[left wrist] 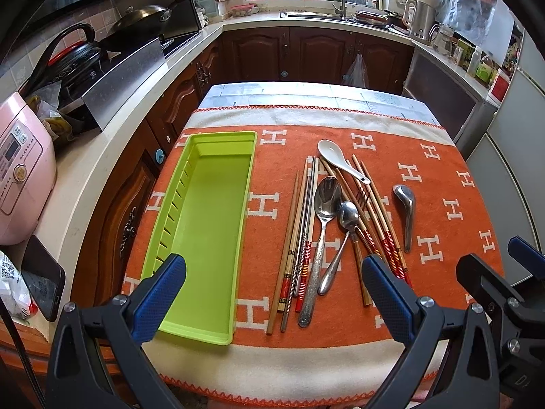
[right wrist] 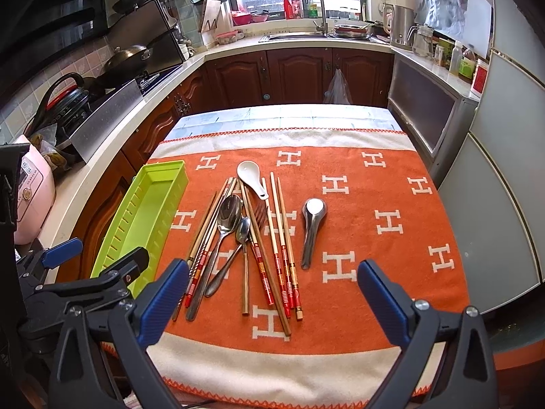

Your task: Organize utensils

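— Blue pads first, closest to the lens: my left gripper (left wrist: 272, 293) has its fingers (left wrist: 160, 300) spread wide apart with nothing between them, hanging over the near edge of the table.

— And your other one?

— My right gripper (right wrist: 272, 303) is the same, fingers (right wrist: 383, 303) wide apart and gripping nothing, just above the near end of the cloth. It shows at the right edge of the left view too.

— What sits under the left pad?

— From the left wrist view, the left pad overlaps the near left corner of the green tray (left wrist: 204, 211). That tray runs near to far along the left side of the orange blanket (left wrist: 442, 177), with a row of slots down its left wall. I see nothing inside it.

— Where are the utensils?

— Right of the tray, in a loose heap on the blanket. Chopsticks (left wrist: 299, 238) lie lengthwise, some plain wood, some with red banded ends. A large metal spoon (left wrist: 322, 235) and a smaller metal spoon (left wrist: 342, 238) lie on top of them, with a fork (left wrist: 362, 195) partly buried beneath. A white ceramic spoon (left wrist: 335, 156) rests across the far ends of the sticks.

— Anything apart from the heap?

— A short metal soup spoon (right wrist: 311, 230), on its own just right of the pile.
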{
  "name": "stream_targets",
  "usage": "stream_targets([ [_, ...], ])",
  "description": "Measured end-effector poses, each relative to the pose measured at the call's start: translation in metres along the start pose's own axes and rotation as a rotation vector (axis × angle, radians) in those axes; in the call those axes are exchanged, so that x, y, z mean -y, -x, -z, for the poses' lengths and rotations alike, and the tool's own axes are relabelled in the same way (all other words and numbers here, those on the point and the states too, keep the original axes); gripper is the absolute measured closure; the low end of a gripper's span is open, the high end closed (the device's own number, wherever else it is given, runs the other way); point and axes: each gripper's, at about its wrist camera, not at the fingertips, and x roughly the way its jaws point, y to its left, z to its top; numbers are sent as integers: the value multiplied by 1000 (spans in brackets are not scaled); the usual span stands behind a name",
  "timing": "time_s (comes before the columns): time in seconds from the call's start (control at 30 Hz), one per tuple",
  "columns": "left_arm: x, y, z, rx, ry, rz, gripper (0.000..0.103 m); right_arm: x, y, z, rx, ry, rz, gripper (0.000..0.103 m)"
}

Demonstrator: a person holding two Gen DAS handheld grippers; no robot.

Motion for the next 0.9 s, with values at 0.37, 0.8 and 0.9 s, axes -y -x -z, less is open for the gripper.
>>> stream_targets([
  [0.37,-1,2,2,7,-4,-15,1,-2,-1,4,2,2,-9,7],
  [0.8,2,6,4,5,-9,-19,1,-1,1,4,1,0,-13,10],
  [0.9,4,7,5,4,-12,-12,1,-1,1,4,3,-1,-13,11],
])
